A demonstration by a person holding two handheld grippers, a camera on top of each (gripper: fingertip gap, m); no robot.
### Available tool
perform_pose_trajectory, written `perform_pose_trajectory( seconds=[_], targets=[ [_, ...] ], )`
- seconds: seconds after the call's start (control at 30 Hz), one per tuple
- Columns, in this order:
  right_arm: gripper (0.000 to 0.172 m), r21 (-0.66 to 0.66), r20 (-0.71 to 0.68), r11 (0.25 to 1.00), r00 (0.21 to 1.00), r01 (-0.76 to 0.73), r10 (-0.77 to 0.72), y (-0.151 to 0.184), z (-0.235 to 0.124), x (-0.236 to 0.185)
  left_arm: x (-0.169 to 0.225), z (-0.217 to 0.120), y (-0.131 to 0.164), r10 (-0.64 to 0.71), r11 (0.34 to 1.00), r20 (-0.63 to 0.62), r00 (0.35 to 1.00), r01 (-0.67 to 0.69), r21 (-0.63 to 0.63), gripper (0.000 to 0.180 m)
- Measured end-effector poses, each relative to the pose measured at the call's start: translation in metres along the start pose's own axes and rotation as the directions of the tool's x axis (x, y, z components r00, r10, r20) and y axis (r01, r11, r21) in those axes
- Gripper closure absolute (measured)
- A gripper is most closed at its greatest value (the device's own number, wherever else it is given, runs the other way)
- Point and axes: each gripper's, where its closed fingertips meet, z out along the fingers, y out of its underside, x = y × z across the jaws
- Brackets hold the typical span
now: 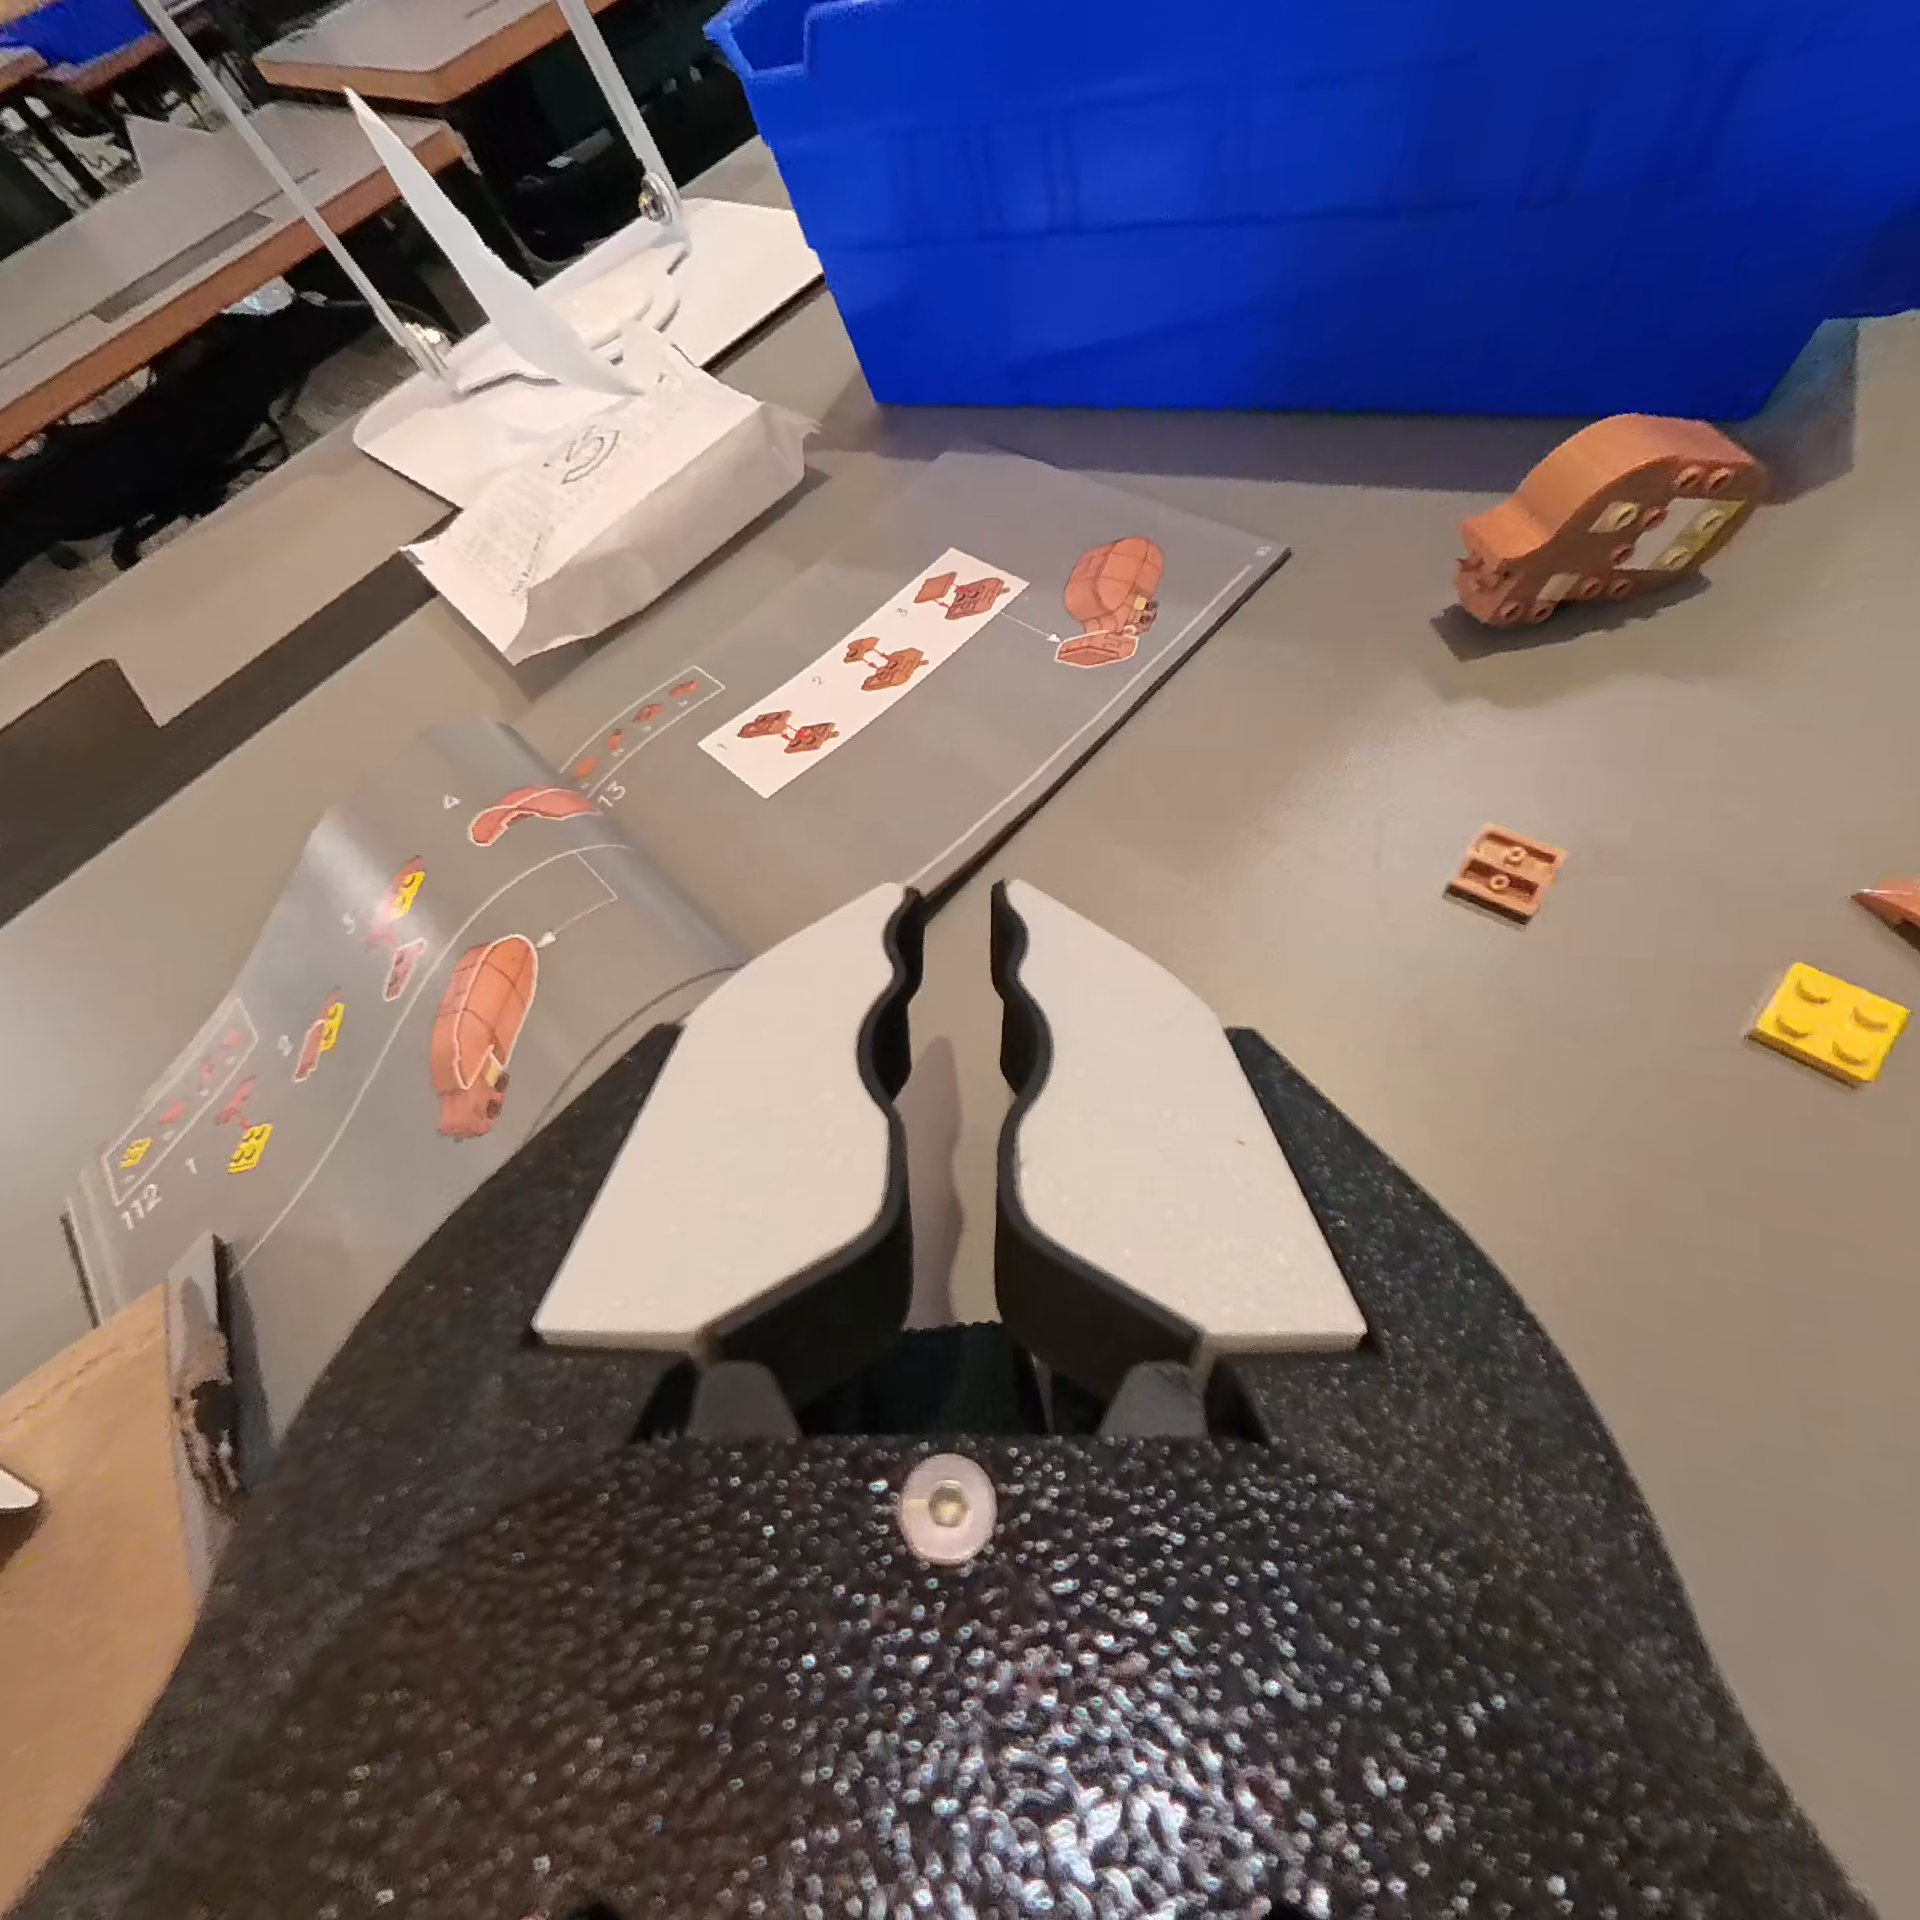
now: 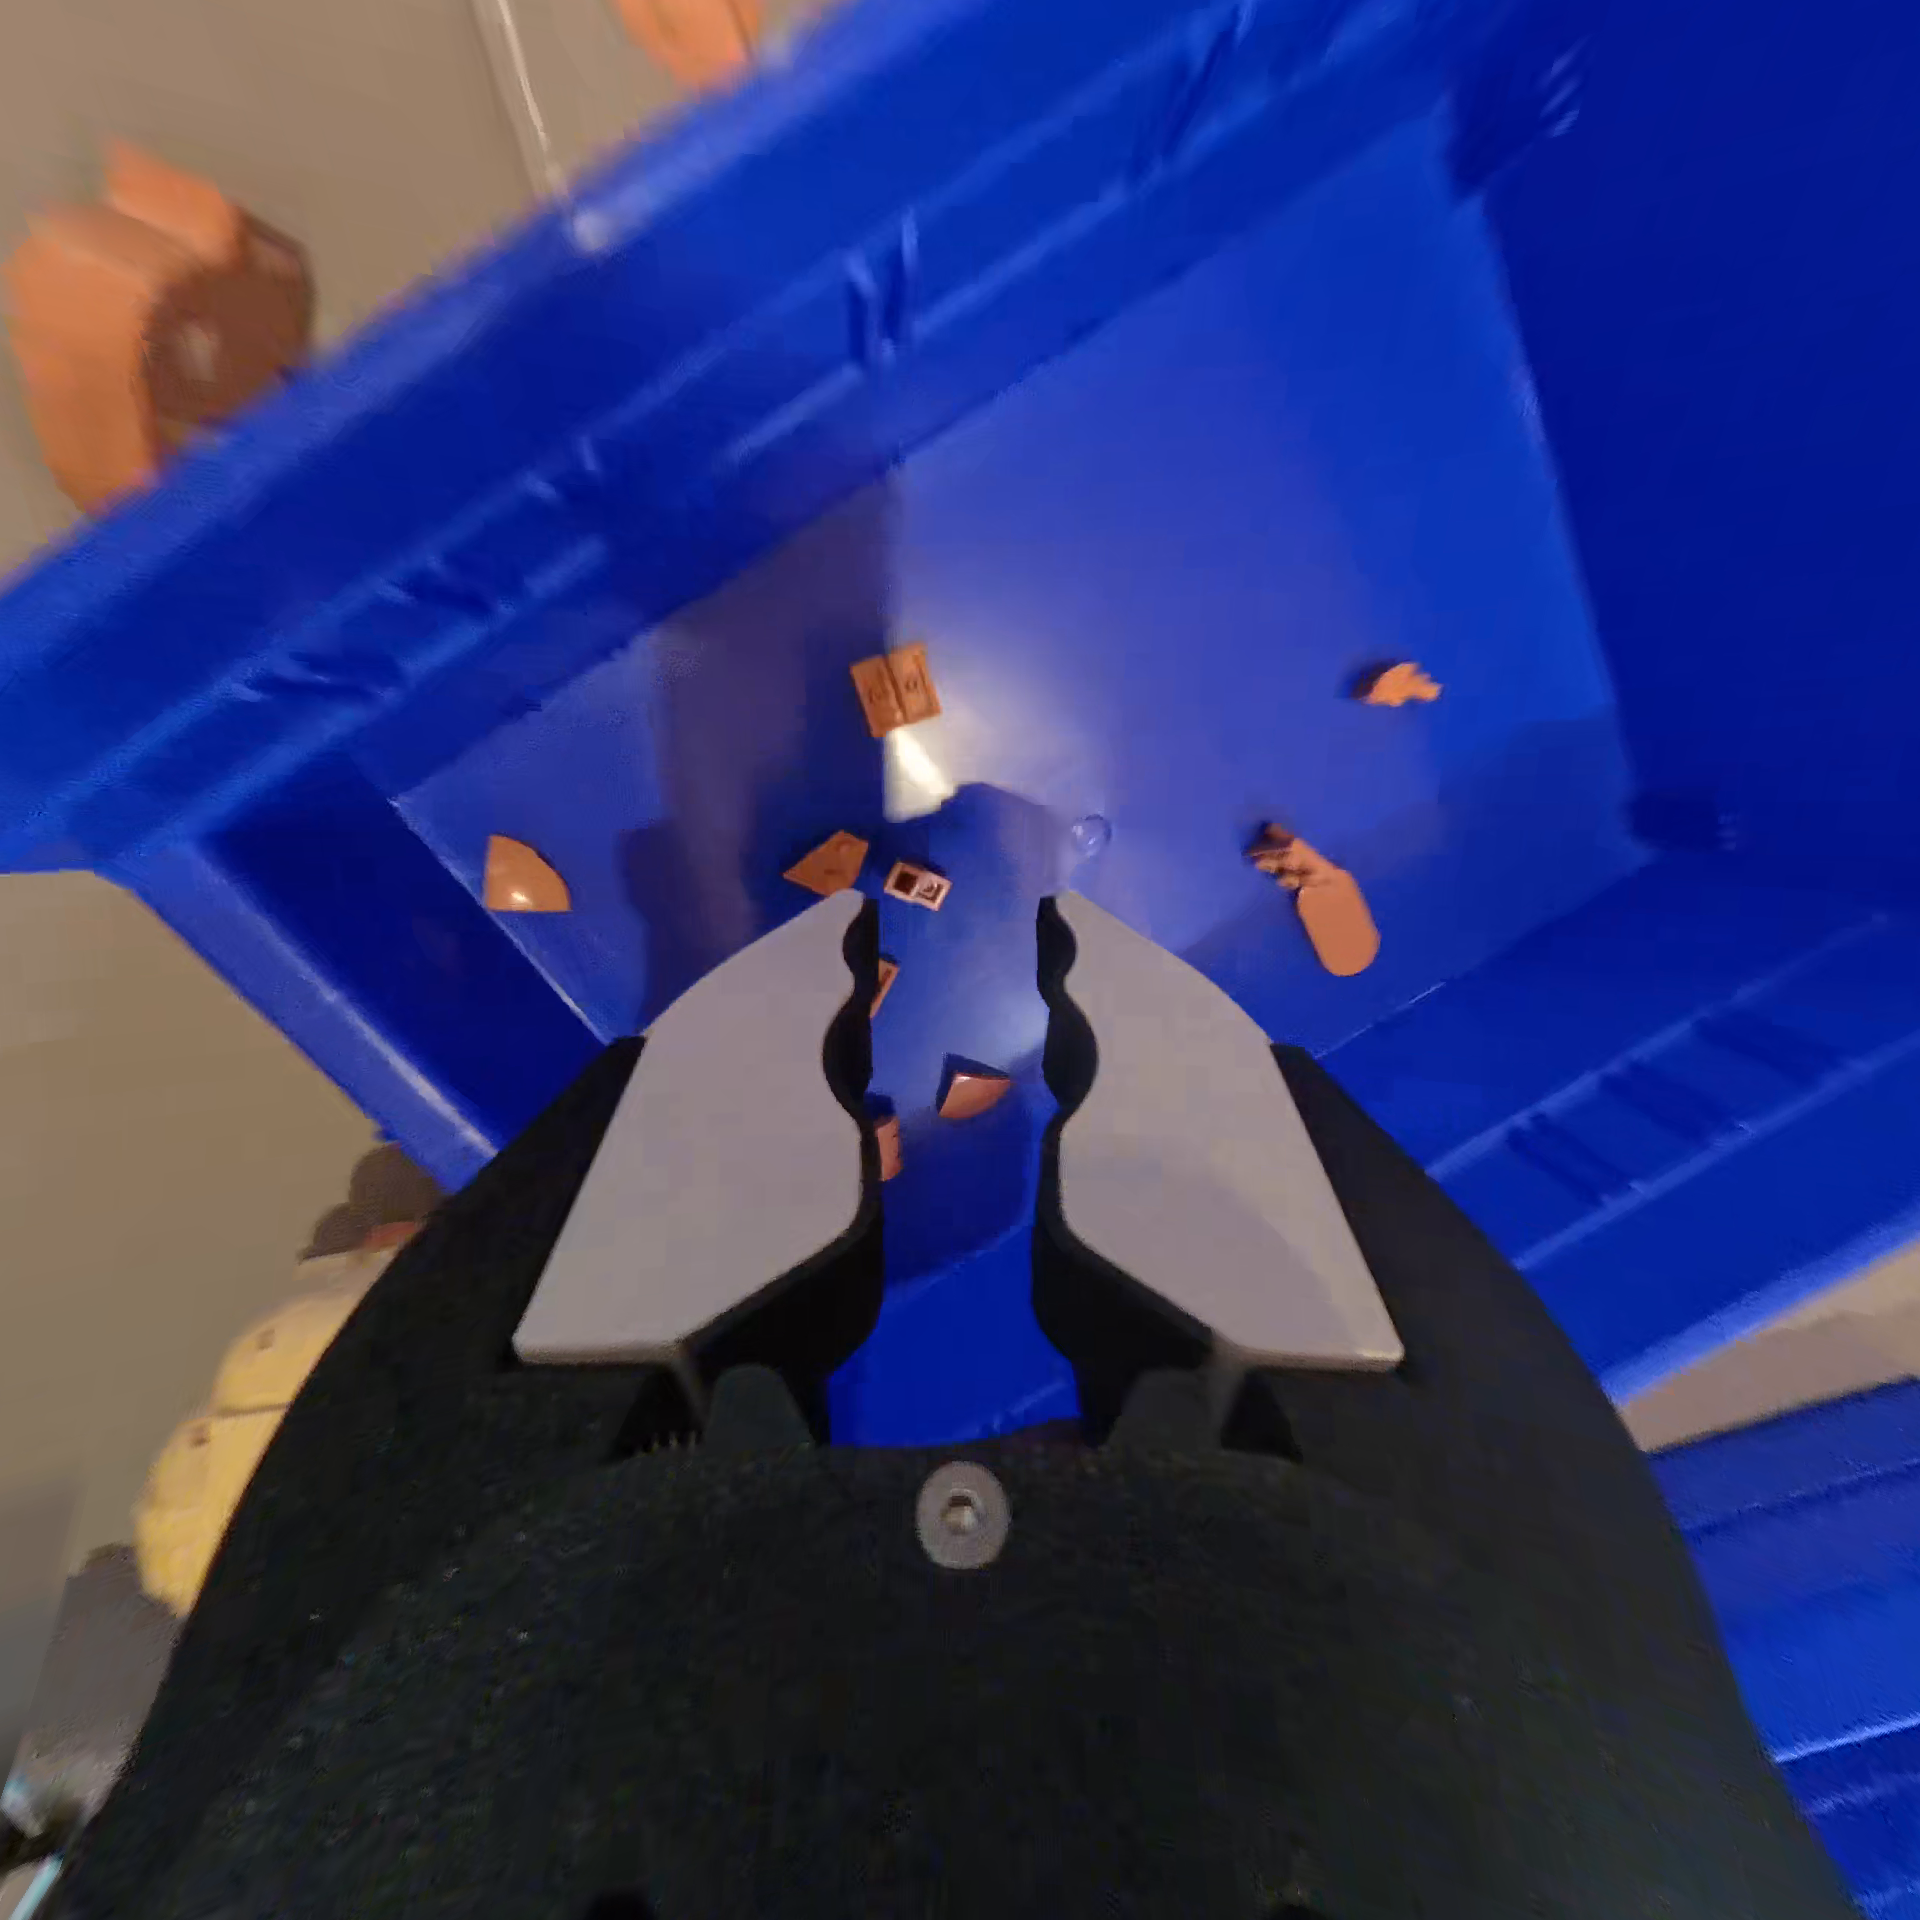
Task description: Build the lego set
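Observation:
My left gripper [image 1: 956, 899] hovers over the grey table [image 1: 1351, 1195] at the near edge of an open instruction booklet [image 1: 883, 665]. Its jaws stand slightly apart with nothing between them. My right gripper [image 2: 951, 904] is open and empty, pointing down into a blue bin [image 2: 1195, 582]. Several orange-brown brick pieces lie on the bin floor: a square plate [image 2: 896, 691], a wedge [image 2: 828, 862], a small tile [image 2: 916, 885] just past the fingertips, a curved piece [image 2: 971, 1086] seen between the fingers, and a long rounded piece [image 2: 1325, 914].
In the left wrist view the blue bin [image 1: 1299, 208] stands behind, with a brown brick-built model [image 1: 1600, 530], a small brown plate [image 1: 1507, 873] and a yellow plate [image 1: 1829, 1023] on the table to the right. A white paper bag [image 1: 603, 499] and cardboard [image 1: 83, 1507] lie to the left. Left tips to right tips: about 30 cm.

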Motion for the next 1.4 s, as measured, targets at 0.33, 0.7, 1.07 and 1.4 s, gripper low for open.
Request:
perform_pose_trajectory(
  seconds=[0.33, 0.7, 1.07, 1.4],
  targets=[
    [0.143, 0.033, 0.077, 0.996, 0.993, 0.087, -0.09, -0.005, 0.031, -0.001, -0.005, 0.002, 0.001, -0.006, 1.0, 0.027, 1.0, 0.006, -0.008, 0.169],
    [0.155, -0.039, 0.133, 0.988, 0.98, 0.151, -0.145, -0.023, 0.057, -0.018, -0.002, 0.001, -0.001, 0.02, 1.0, 0.018, 1.0, -0.02, 0.004, 0.169],
    [0.156, 0.243, 0.081, 0.97, 0.996, 0.025, -0.046, -0.051, -0.027, -0.024, -0.002, -0.003, -0.002, -0.001, 1.0, 0.006, 1.0, 0.001, 0.023, 0.169],
    [0.155, 0.102, 0.175, 0.923, 0.907, 0.37, -0.383, -0.149, -0.025, -0.137, -0.002, -0.004, -0.006, 0.0, 0.999, 0.019, 1.0, -0.001, 0.035, 0.17]
  ],
)
